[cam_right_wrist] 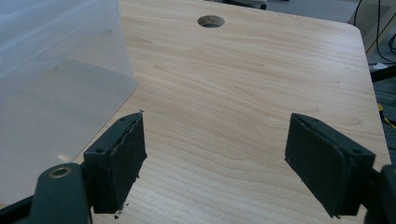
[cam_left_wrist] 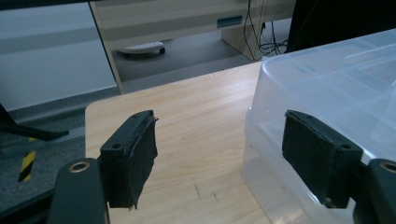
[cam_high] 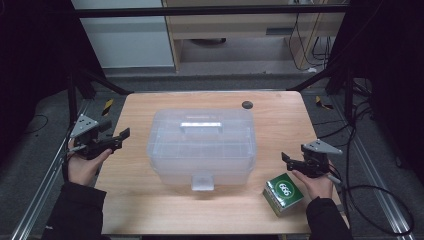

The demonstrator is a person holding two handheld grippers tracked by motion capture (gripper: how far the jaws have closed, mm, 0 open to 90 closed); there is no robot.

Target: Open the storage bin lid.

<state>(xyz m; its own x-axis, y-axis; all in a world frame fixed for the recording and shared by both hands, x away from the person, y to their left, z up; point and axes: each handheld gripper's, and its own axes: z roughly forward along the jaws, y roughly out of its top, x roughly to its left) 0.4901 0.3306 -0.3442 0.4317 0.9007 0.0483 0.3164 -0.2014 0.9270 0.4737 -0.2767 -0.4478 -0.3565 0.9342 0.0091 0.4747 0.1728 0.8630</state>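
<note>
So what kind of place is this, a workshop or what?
Probably a lab recording rig: a wooden table framed by metal rails, loose cables on grey floor, a clear plastic box set out centrally.

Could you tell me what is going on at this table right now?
A person holds a pair of tongs in each hand on either side of a closed, translucent plastic storage box in the middle of the wooden table. The left tongs and right tongs are both open and hold nothing. A small green box sits beside the right hand, untouched.
</note>
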